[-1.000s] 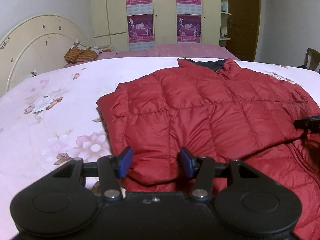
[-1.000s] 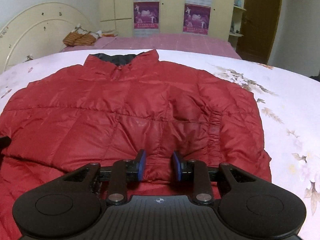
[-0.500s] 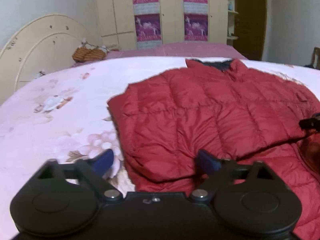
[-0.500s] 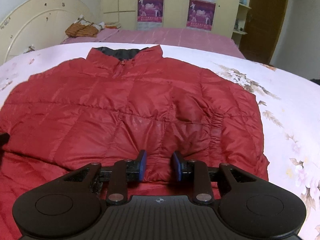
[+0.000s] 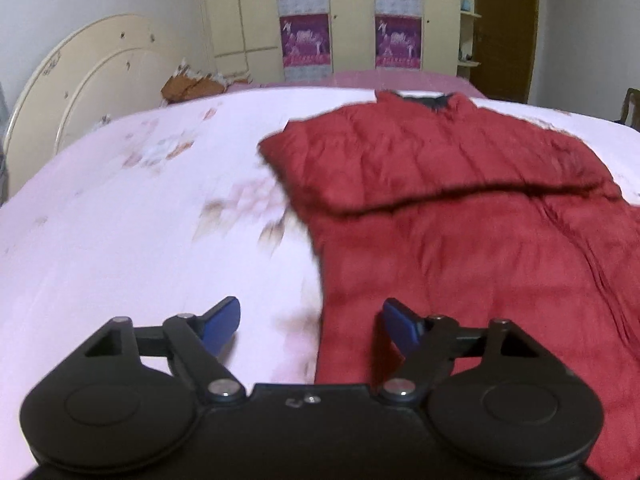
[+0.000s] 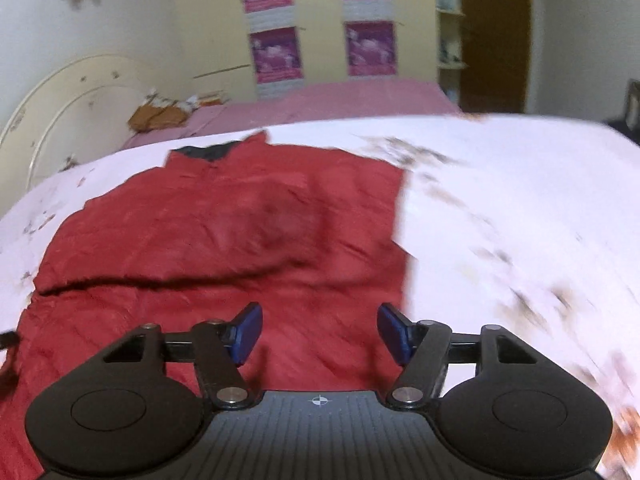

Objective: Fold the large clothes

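A red quilted down jacket [image 5: 460, 216] lies on the bed, its lower part folded up over the upper part, collar at the far end; it also shows in the right wrist view [image 6: 240, 240]. My left gripper [image 5: 312, 326] is open and empty, above the jacket's near left edge. My right gripper [image 6: 320, 334] is open and empty, above the jacket's near right part. Both views are blurred by motion.
The bed has a pale pink floral cover [image 5: 120, 220]. A cream headboard [image 5: 80, 92] stands at the left. A second pink bed [image 6: 340, 100], a wardrobe with purple posters [image 5: 352, 20] and a brown door [image 6: 496, 32] lie beyond.
Both grippers have let go of the folded jacket edge and opened. Both have pulled back and risen, the left one toward the jacket's left edge, the right toward its right edge.
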Tool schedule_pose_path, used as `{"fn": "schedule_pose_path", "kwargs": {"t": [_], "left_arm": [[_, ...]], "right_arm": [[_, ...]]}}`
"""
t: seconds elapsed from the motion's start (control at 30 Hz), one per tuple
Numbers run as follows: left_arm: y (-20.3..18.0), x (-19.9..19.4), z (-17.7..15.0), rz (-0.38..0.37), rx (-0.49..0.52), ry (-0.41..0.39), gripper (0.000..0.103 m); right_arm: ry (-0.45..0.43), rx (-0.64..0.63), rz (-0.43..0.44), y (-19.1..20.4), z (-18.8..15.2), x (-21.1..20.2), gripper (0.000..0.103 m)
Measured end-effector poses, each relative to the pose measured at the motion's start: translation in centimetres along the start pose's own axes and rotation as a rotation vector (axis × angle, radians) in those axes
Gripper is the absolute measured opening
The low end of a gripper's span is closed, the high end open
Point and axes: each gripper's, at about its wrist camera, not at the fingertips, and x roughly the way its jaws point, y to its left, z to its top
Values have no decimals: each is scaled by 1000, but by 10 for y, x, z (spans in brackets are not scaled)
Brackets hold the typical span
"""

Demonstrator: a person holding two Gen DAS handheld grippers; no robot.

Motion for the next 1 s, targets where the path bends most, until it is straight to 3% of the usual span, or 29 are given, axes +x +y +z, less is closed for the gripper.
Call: {"fn": "schedule_pose_path", "kwargs": {"t": [0.13,0.27,0.43,0.47,0.5,0.53,0.67,0.8,1.0], "left_arm": [[5,-24,-24,3,-44,21,74],[8,-46,-46,-39,-115,40,70],[21,-66,-73,-82,-212,58,68],[24,-71,-78,-104,-233,61,67],[26,-74,-82,-126,-252,65,66],[30,-78,-87,-153,-272,68,66],[40,-89,-101,-279,-363,74,60],[47,-86,-110,-420,-468,91,57],[48,-63,-100,-537,-517,114,57]], "right_arm": [[17,38,4,-34,-28,-35,64],[37,86,34,-59,-59,-69,64],[68,227,115,-86,-89,-94,64],[75,256,131,-92,-95,-98,62],[87,283,146,-97,-101,-101,50],[100,311,162,-103,-108,-104,45],[115,407,257,-116,-127,-116,45],[162,497,430,-122,-139,-116,45],[151,579,471,-129,-132,-101,45]]}}
